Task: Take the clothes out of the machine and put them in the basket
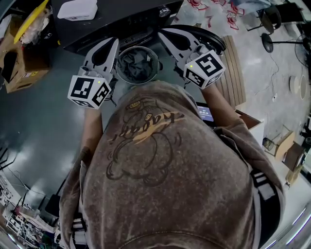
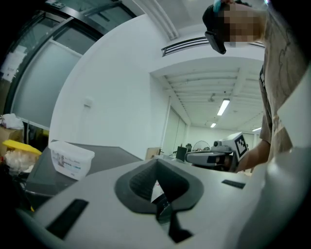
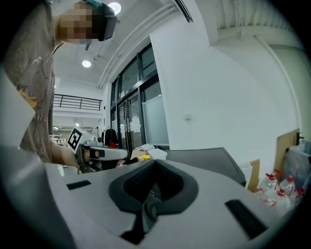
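In the head view a round grey ribbed tub point(image 1: 154, 73) holds dark grey clothes point(image 1: 137, 62); I cannot tell whether it is the basket or the drum. It sits just in front of the black machine point(image 1: 116, 22). My left gripper point(image 1: 115, 42) is to the tub's left and my right gripper point(image 1: 162, 32) to its right, both raised and pointing at the machine. In their own views the left gripper point(image 2: 158, 184) and the right gripper point(image 3: 154, 187) have their jaws together, with no cloth visible between them. Each view shows the other gripper: the right point(image 2: 214, 156) and the left point(image 3: 97, 153).
A white lidded box point(image 1: 77, 9) lies on the machine's top. The machine's dark round door point(image 1: 214, 41) stands open behind my right gripper. Cardboard boxes point(image 1: 22, 63) sit at the left. A wooden slatted panel point(image 1: 233, 73) and another box point(image 1: 250, 121) are at the right.
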### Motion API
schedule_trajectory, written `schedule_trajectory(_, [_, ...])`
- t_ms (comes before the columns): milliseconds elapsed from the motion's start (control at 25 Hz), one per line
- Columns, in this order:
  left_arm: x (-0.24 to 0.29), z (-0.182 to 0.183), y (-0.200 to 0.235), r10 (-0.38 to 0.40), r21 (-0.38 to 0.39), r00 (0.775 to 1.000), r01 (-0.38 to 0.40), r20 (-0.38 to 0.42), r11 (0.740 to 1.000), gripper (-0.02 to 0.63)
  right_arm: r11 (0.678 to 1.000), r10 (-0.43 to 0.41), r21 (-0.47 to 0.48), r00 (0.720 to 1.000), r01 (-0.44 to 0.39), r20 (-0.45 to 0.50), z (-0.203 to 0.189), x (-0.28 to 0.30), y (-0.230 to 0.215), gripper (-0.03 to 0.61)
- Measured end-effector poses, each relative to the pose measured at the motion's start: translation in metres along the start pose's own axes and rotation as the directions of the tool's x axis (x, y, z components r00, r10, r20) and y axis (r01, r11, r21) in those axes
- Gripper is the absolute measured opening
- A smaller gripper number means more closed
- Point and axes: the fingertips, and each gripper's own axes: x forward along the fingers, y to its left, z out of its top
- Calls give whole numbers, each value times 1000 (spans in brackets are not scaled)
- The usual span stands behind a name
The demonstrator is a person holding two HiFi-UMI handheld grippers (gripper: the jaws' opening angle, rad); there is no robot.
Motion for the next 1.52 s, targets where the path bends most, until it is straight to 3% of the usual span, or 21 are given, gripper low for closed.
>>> schedule_trajectory(360, [17,-28,2,30,4,999,-30,-12,1000,8,999,-29,25,1000,29,1,-26,1,-17,-3])
schedule_trajectory(600, [17,-22,6,55,-19,998,-55,0,998,8,996,-53,75,998,51,27,-26,3,-24,-3])
schedule_trajectory(920, [15,-7,6,72,-43,997,-71,33,997,8,996,-49,75,998,47,29,-24,2,-26,-3])
schedule_trajectory(1520, [1,-8,-5,75,-58,997,-74,23,996,8,998,-18,64,1000,17,12,-23,-6,-12,-5])
